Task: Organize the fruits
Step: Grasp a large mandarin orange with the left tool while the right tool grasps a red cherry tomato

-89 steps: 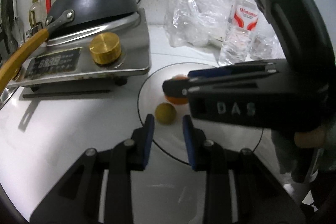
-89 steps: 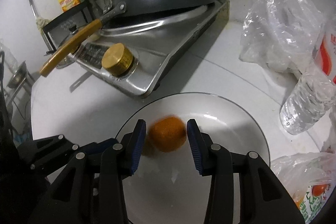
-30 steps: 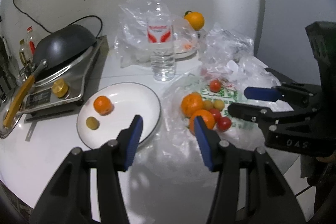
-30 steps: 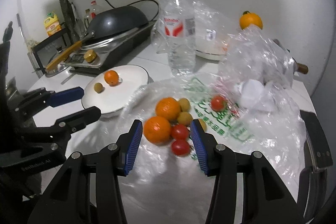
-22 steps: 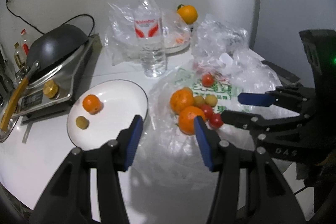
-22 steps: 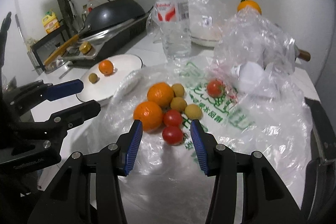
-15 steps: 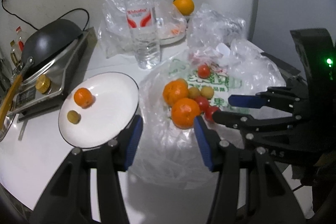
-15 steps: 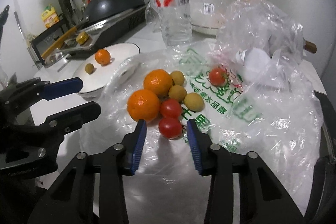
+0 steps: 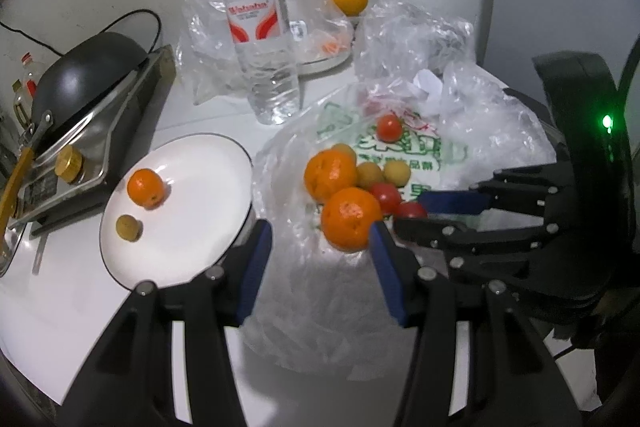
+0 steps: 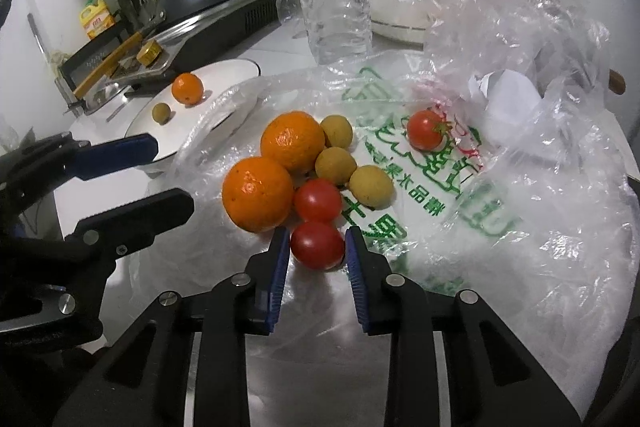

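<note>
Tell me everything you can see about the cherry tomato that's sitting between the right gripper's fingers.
The cherry tomato is small, round, glossy and red, with no stem showing. It lies on the clear plastic bag, nearest the camera in the fruit pile, just below a second red tomato and beside an orange. The right gripper has been closing around it; the blue fingers flank it closely, but contact isn't clear.

Left gripper (image 9: 318, 261) & right gripper (image 10: 316, 263): black plastic linkage arms, blue finger pads, silver screws, green LED on right housing
</note>
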`<move>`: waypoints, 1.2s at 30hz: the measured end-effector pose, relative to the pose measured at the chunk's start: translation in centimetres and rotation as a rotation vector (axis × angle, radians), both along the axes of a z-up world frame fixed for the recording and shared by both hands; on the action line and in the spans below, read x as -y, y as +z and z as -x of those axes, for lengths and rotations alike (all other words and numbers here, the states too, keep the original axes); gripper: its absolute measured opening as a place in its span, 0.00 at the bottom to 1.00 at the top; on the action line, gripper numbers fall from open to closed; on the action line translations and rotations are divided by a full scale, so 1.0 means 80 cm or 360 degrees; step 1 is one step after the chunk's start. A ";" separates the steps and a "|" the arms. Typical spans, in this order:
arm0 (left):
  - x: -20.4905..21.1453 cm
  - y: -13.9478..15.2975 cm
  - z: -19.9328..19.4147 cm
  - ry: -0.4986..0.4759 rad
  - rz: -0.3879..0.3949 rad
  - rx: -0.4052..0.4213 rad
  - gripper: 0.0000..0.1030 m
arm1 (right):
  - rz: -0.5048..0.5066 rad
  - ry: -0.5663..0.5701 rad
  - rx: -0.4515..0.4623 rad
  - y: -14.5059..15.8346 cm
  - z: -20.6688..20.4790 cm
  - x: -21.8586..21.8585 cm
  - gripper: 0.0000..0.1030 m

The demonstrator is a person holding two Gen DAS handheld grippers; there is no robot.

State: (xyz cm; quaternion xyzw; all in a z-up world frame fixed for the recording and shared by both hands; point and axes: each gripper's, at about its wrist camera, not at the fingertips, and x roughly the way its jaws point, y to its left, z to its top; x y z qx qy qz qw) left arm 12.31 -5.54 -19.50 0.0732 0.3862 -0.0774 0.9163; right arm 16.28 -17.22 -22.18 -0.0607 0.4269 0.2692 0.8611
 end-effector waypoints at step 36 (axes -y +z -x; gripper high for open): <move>0.039 -0.040 -0.044 -0.0120 -0.0101 -0.0102 0.44 | -0.0115 -0.0072 0.0089 0.025 0.000 0.056 0.29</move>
